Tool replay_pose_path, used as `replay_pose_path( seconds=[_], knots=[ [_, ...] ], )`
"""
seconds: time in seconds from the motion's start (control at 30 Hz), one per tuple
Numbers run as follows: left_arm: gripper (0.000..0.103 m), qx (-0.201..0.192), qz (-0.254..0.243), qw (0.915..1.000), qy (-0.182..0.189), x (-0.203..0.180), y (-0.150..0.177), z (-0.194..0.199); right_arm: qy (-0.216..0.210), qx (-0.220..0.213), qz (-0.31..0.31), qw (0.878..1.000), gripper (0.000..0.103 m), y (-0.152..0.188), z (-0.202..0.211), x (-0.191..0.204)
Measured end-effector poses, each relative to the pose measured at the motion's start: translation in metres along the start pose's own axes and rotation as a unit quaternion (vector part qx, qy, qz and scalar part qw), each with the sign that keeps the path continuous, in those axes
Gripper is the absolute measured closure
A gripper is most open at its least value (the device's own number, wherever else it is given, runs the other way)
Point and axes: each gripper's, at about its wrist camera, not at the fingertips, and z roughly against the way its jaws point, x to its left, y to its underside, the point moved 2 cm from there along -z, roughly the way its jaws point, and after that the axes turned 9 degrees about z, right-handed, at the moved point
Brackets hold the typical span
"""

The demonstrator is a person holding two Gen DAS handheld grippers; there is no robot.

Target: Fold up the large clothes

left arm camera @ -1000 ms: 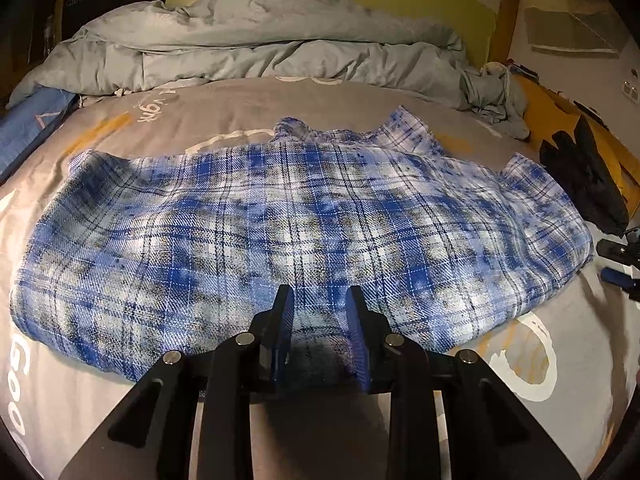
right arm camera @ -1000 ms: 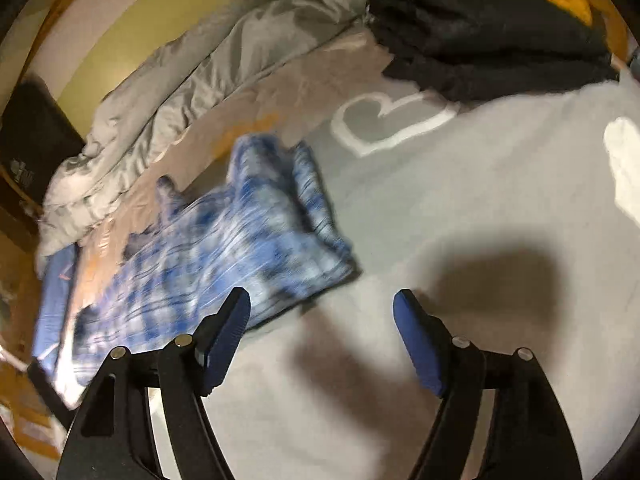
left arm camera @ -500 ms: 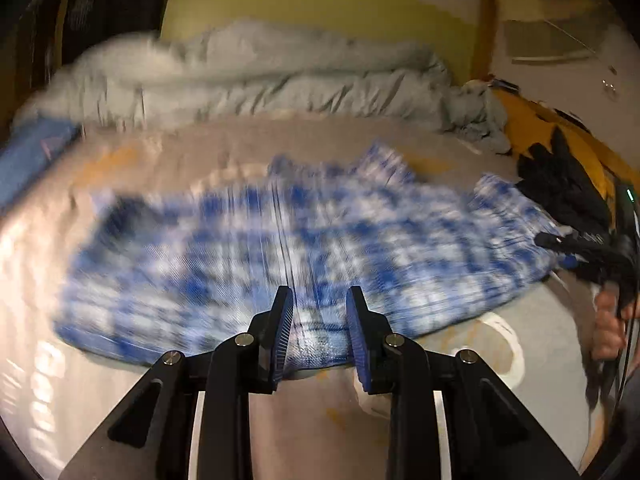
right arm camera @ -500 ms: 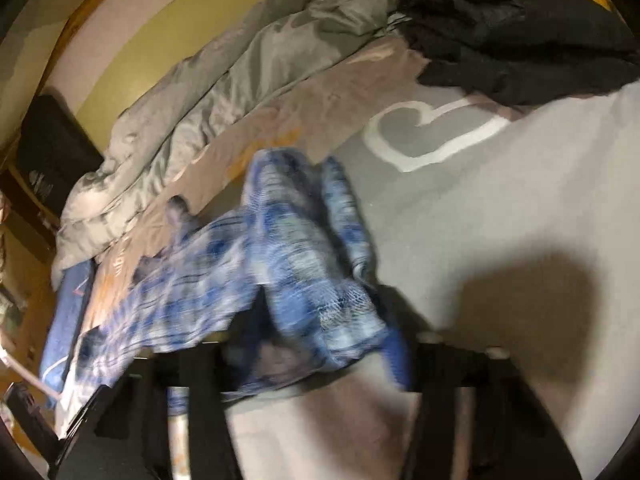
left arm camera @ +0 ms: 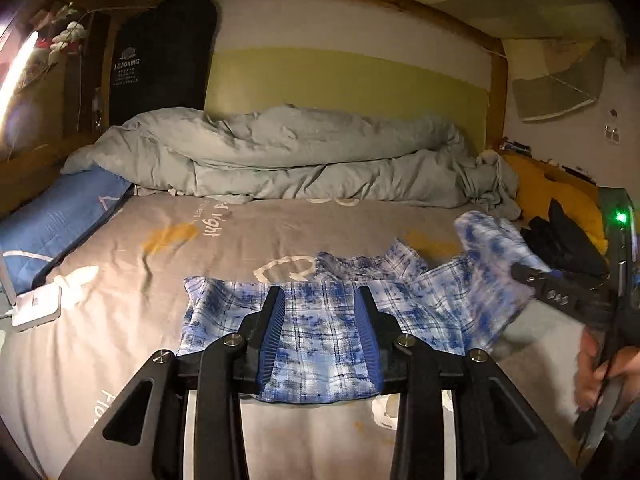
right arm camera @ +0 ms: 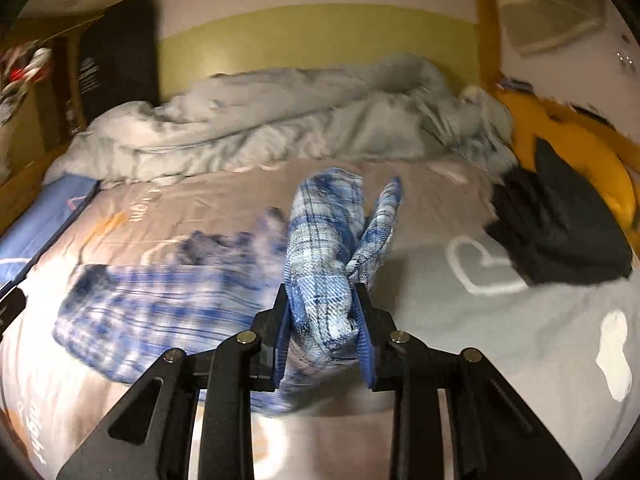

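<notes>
Left edge: blue pillow [left arm camera: 60, 216] beside a white box [left arm camera: 36, 306]. Behind, along the headboard: grey duvet [left arm camera: 280, 156], bunched.

Centre: plaid shirt [left arm camera: 320, 344], lying on my grey sheet [left arm camera: 132, 280], its near hem between the fingers of my left gripper [left arm camera: 320, 340]. Those jaws are opening; cloth sits in the gap, and I cannot tell whether the pads press it.

Right: my right gripper [right arm camera: 324, 336], jaws closing, pinching a thick bunch of shirt lifted off the sheet (motion-blurred). My hand [left arm camera: 600, 368] grips its handle.

Far right: black garment [right arm camera: 560, 232] on something yellow [right arm camera: 576, 148].
</notes>
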Motion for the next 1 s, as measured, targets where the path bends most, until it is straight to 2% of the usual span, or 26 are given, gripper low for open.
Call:
replay_pose_path(
  seconds=[0.07, 0.17, 0.3, 0.43, 0.5, 0.73, 0.87, 0.97, 1.0],
  knots=[
    [0.065, -0.002, 0.006, 1.0000, -0.006, 0.007, -0.002, 0.002, -0.025, 0.004, 0.004, 1.000, 0.079, -0.003, -0.005, 0.019],
    [0.065, -0.003, 0.017, 0.9998, -0.011, 0.018, -0.005, 0.006, -0.062, 0.034, -0.004, 0.997, 0.084, 0.002, -0.024, 0.044],
    [0.065, -0.004, 0.037, 0.9993, -0.011, 0.032, -0.008, 0.009, -0.108, 0.085, 0.007, 0.990, 0.085, 0.034, -0.052, 0.073],
    [0.065, 0.005, 0.052, 0.9986, -0.008, 0.041, -0.009, 0.004, -0.108, 0.073, 0.035, 0.991, 0.085, 0.053, -0.047, 0.087],
    [0.065, 0.011, 0.053, 0.9985, -0.005, 0.041, -0.008, 0.000, -0.132, 0.072, 0.035, 0.988, 0.078, 0.054, -0.041, 0.087],
    [0.065, 0.035, 0.061, 0.9975, 0.003, 0.040, 0.000, -0.015, -0.190, 0.068, 0.017, 0.979, 0.076, 0.049, -0.020, 0.075],
    [0.065, 0.030, 0.056, 0.9979, -0.009, 0.038, 0.002, -0.017, -0.172, 0.047, -0.005, 0.984, 0.076, 0.042, -0.009, 0.058],
    [0.065, 0.043, 0.069, 0.9967, 0.008, 0.038, 0.003, -0.021, -0.136, 0.025, -0.065, 0.988, 0.067, 0.032, -0.004, 0.032],
    [0.065, 0.047, 0.074, 0.9961, 0.010, 0.040, 0.003, -0.023, -0.119, 0.020, -0.077, 0.990, 0.067, 0.028, -0.004, 0.025]
  ],
)
